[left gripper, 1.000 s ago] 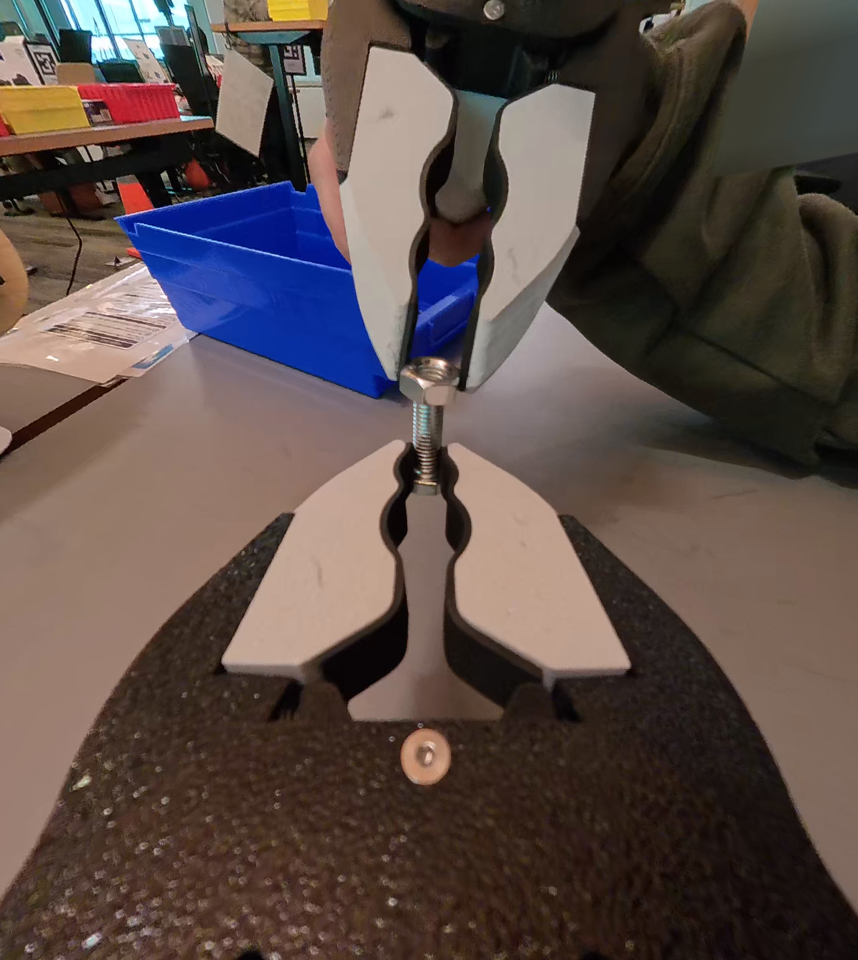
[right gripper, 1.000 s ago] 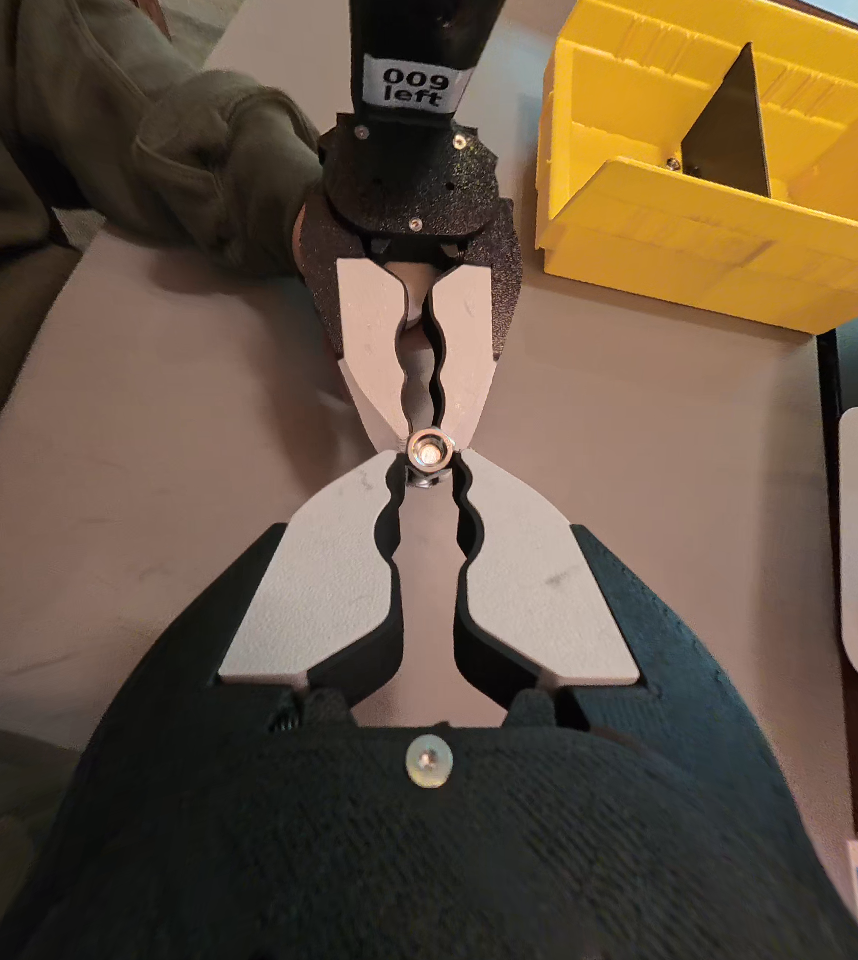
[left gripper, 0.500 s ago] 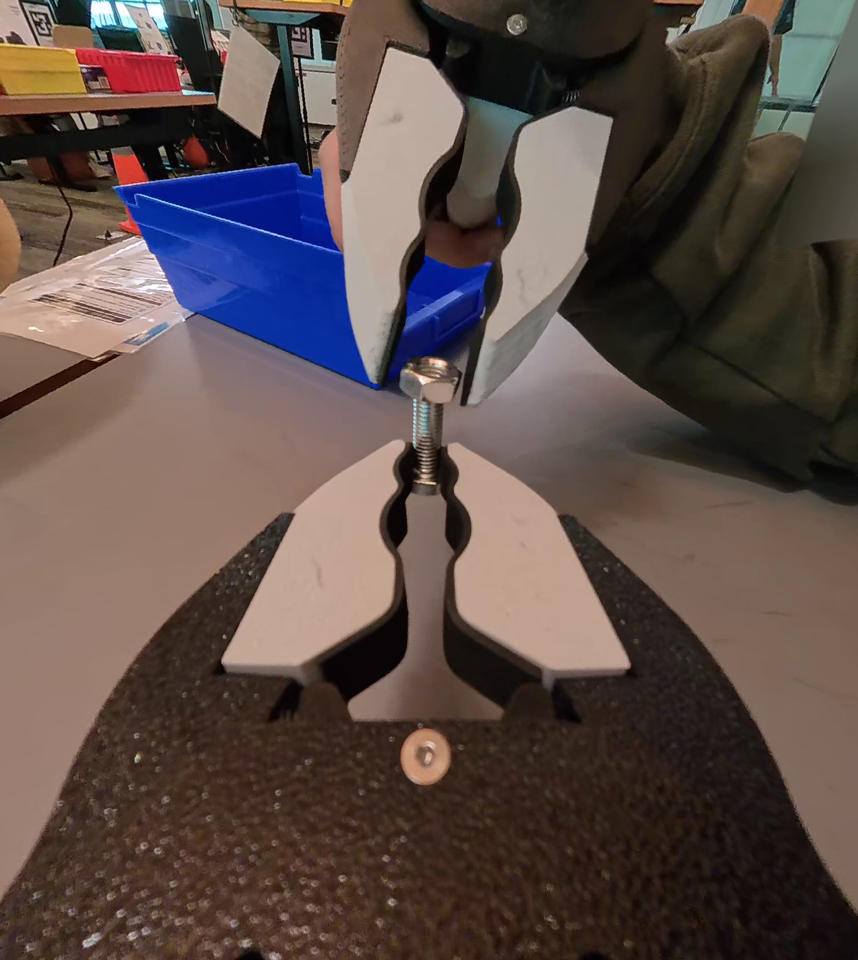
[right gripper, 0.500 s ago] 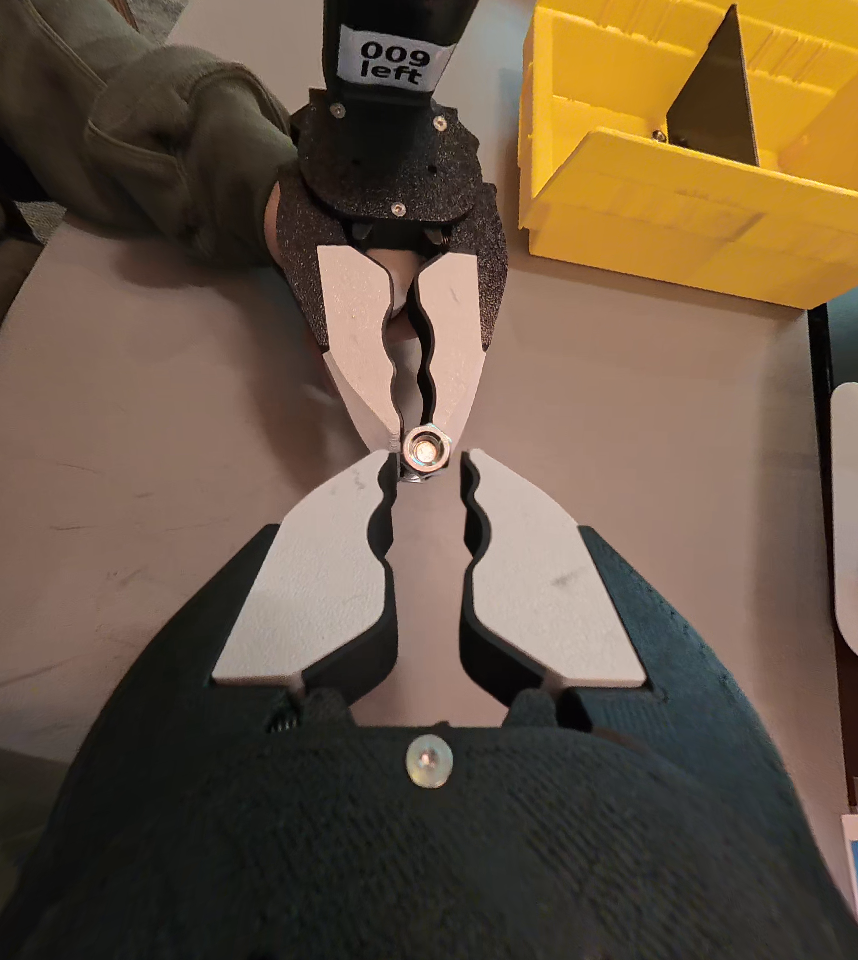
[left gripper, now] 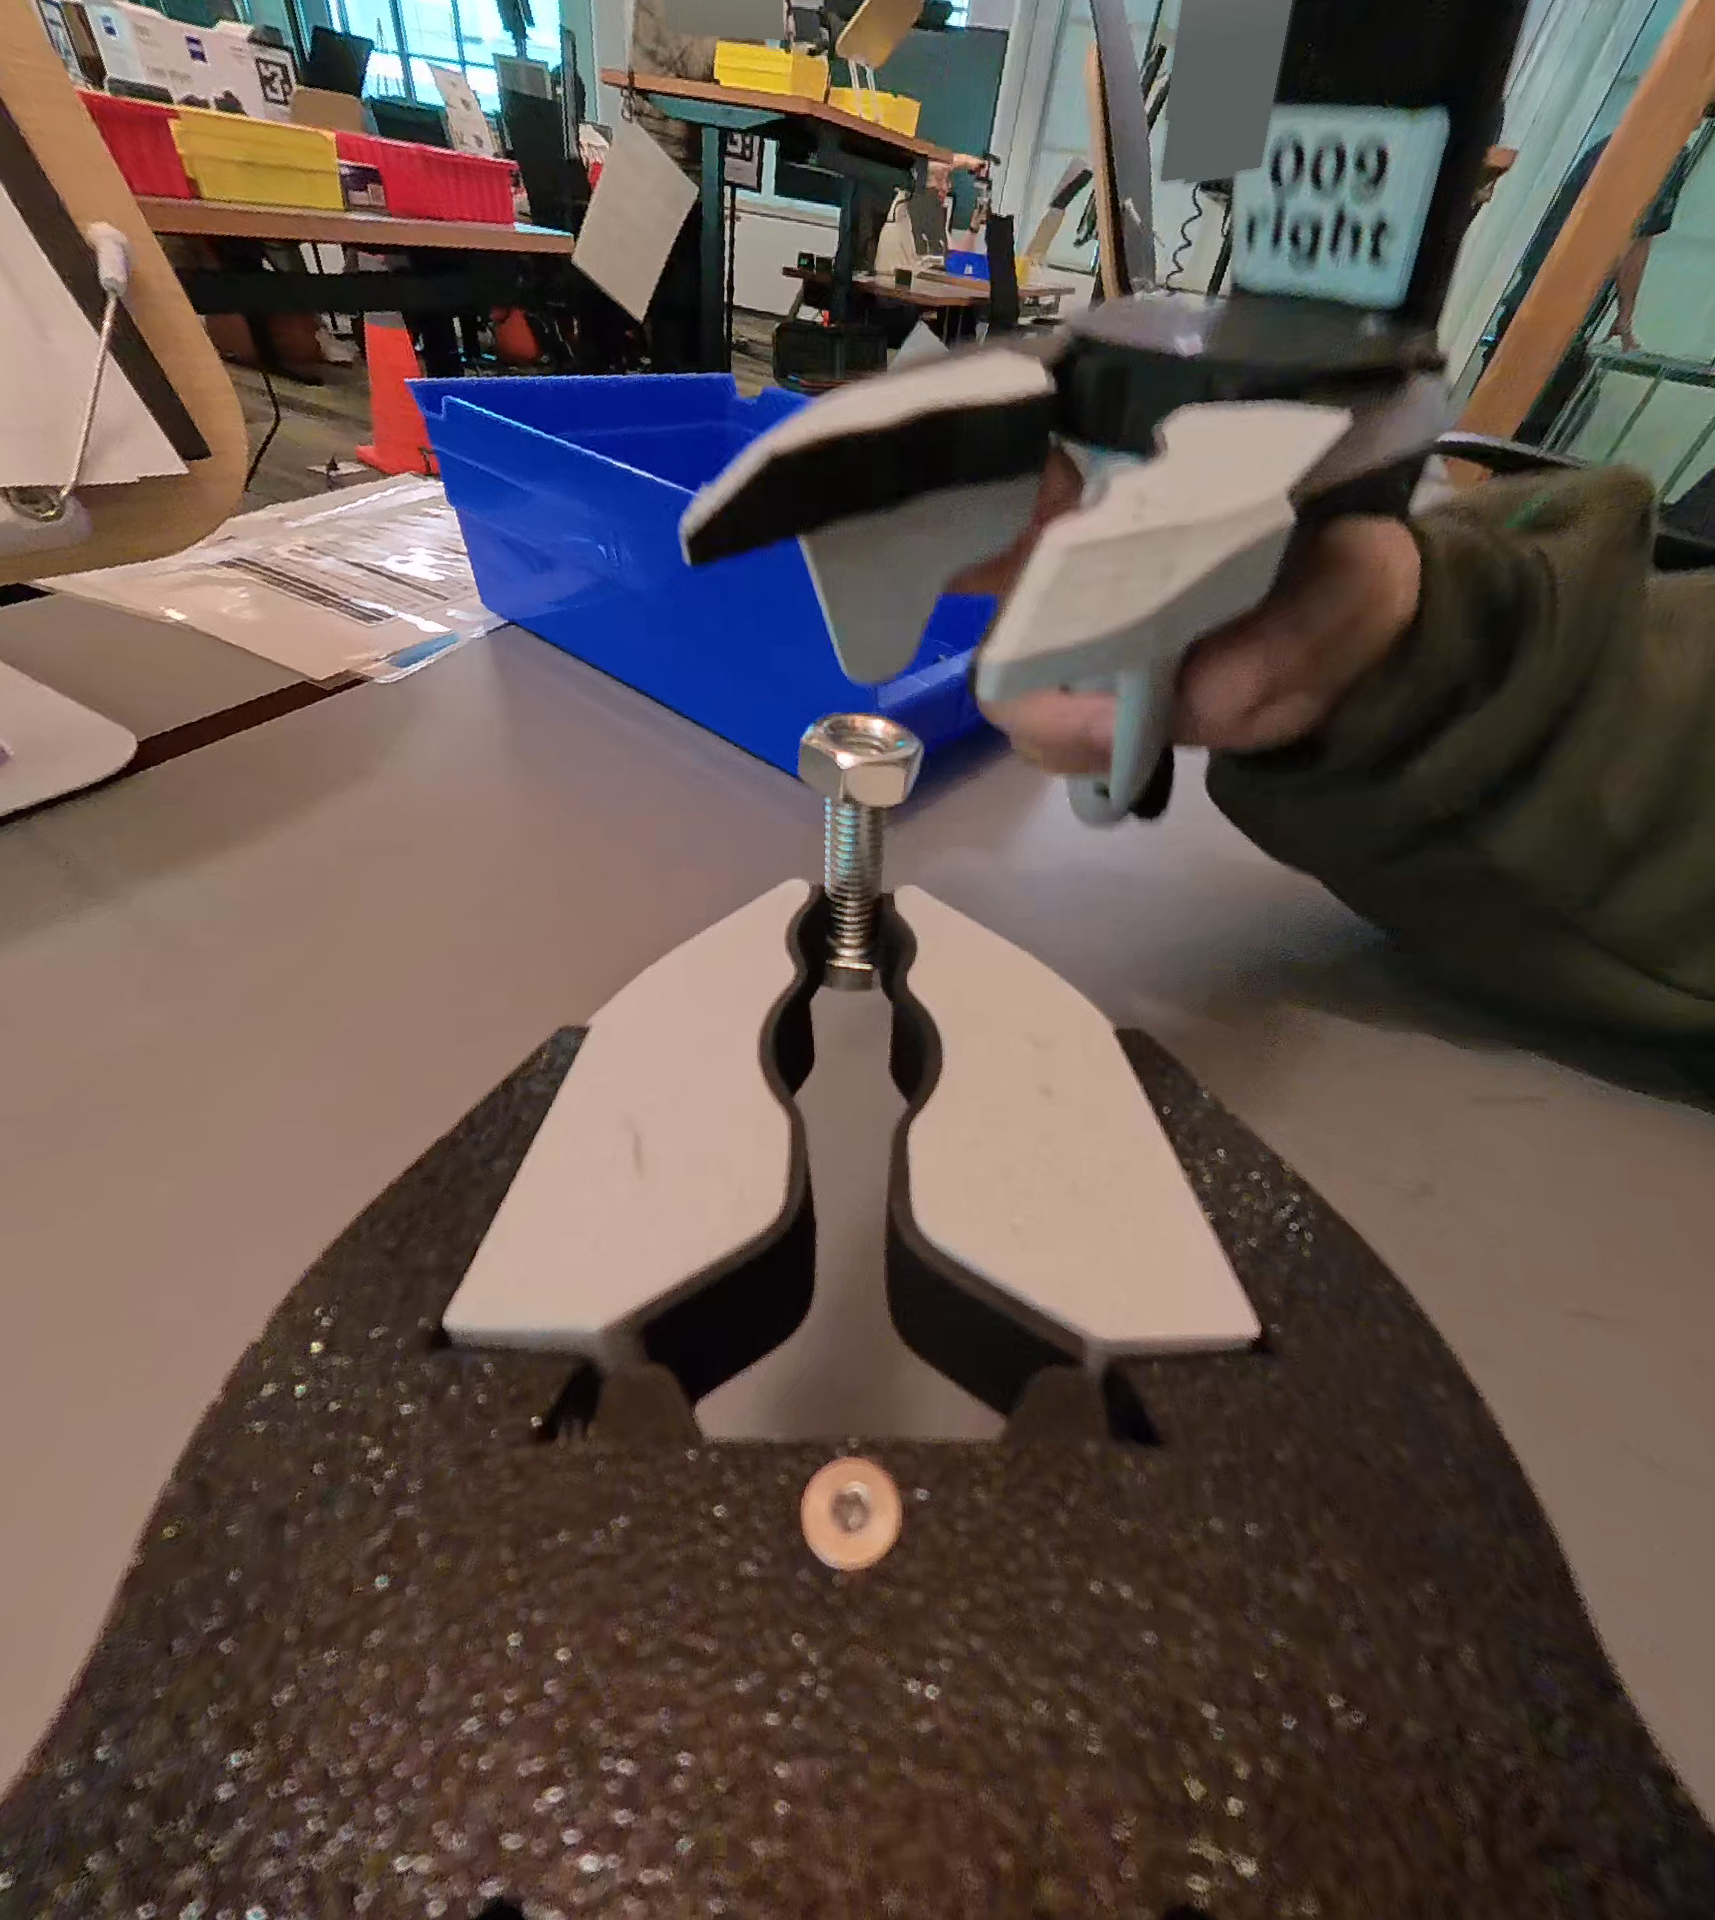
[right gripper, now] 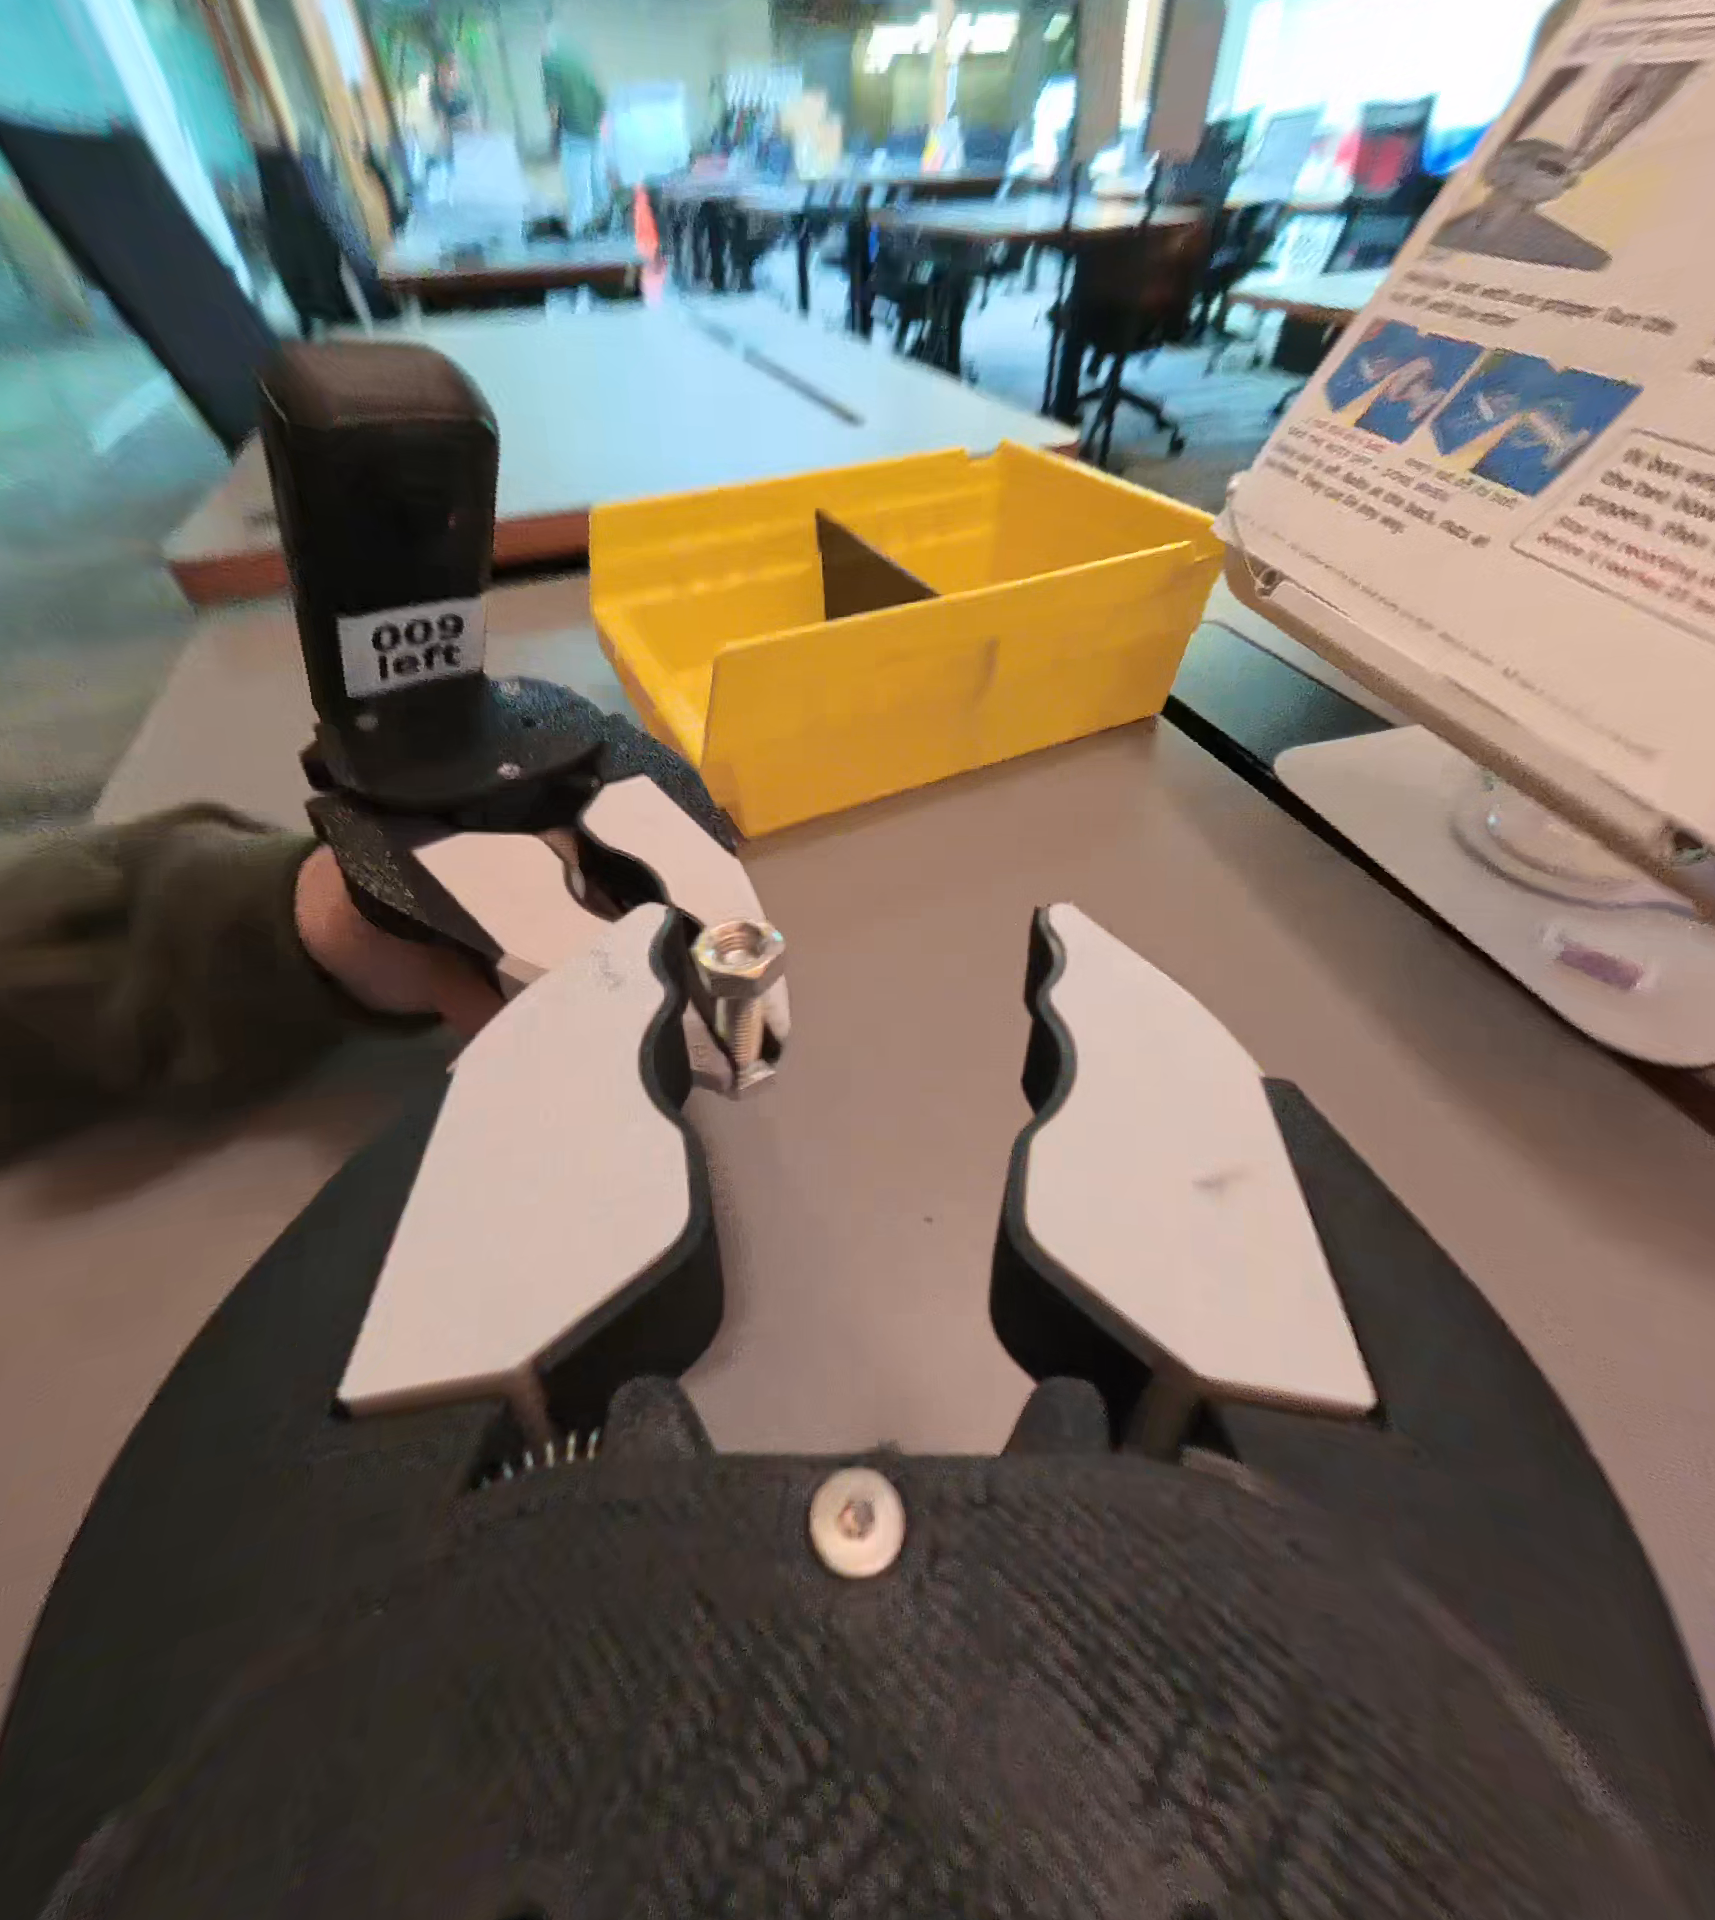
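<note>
- The left gripper [left gripper: 851, 935] is closed on the lower end of a silver bolt [left gripper: 851, 883]; its two grey fingertips pinch the threaded shank, with only the bolt's width between them.
- The bolt stands upright out of those fingertips, and a hex nut [left gripper: 859, 758] sits on its top end, well above the grip.
- The right gripper [right gripper: 858, 966] is spread wide with nothing between its fingers; bare grey tabletop [right gripper: 863, 1195] shows through the gap.
- In the right wrist view the bolt [right gripper: 737, 1023] and nut [right gripper: 737, 951] lie just beside the inner edge of the right gripper's left finger [right gripper: 541, 1174], not between the two fingers. Whether that finger touches the bolt cannot be told.
- In the left wrist view the right gripper [left gripper: 832, 582] hangs above and to the right of the nut, clear of it, tilted sideways, held by a hand in an olive sleeve [left gripper: 1559, 748].
- A blue bin [left gripper: 624, 540] stands on the table beyond the left gripper's tips, behind the bolt.
- A yellow bin [right gripper: 894, 623] with a dark divider stands beyond the right gripper's tips, past the left gripper's black body [right gripper: 385, 582].
- To the right of the right gripper, a printed sheet on a tilted stand [right gripper: 1559, 416] rises over a white base.
</note>
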{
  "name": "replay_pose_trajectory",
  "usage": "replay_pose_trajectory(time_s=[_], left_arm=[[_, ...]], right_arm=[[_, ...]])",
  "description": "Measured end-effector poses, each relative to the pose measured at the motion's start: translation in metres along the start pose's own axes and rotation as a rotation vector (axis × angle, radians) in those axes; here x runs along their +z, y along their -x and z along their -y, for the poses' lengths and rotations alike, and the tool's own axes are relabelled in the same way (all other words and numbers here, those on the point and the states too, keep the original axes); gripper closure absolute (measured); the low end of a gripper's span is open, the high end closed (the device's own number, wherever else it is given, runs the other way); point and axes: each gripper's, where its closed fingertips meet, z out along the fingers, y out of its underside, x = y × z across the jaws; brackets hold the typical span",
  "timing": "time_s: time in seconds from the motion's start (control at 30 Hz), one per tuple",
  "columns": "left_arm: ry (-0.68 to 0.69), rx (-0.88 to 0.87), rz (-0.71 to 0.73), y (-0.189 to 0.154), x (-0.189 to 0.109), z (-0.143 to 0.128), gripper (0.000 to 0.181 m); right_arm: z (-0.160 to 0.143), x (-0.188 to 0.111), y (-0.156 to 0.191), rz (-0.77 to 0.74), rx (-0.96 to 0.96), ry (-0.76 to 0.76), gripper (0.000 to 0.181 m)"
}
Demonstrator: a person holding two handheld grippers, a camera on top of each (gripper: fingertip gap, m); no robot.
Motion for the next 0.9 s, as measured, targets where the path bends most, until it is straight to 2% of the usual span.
replay_pose_trajectory(time_s=[0.1,0.17,0.23,0.4,0.57,0.9], left_arm=[[0.012,0.007,-0.005,-0.002,0.001,-0.002,0.172],[0.022,0.005,-0.023,-0.006,0.003,-0.004,0.172],[0.031,0.014,-0.045,-0.011,0.005,-0.005,0.172],[0.066,0.043,-0.067,-0.018,0.01,-0.01,0.172],[0.079,0.035,-0.056,-0.016,0.01,-0.012,0.172],[0.091,0.012,-0.041,-0.012,0.01,-0.015,0.172]], right_arm=[[-0.015,-0.002,0.009,-0.085,0.043,-0.131,0.118],[-0.024,-0.002,0.028,-0.055,0.03,-0.16,0.119],[-0.026,-0.001,0.041,-0.039,0.015,-0.159,0.119],[-0.025,0.001,0.04,-0.078,0.032,-0.178,0.118],[-0.029,0.002,0.045,-0.056,0.034,-0.167,0.123],[-0.034,0.003,0.044,-0.071,0.017,-0.135,0.122]])
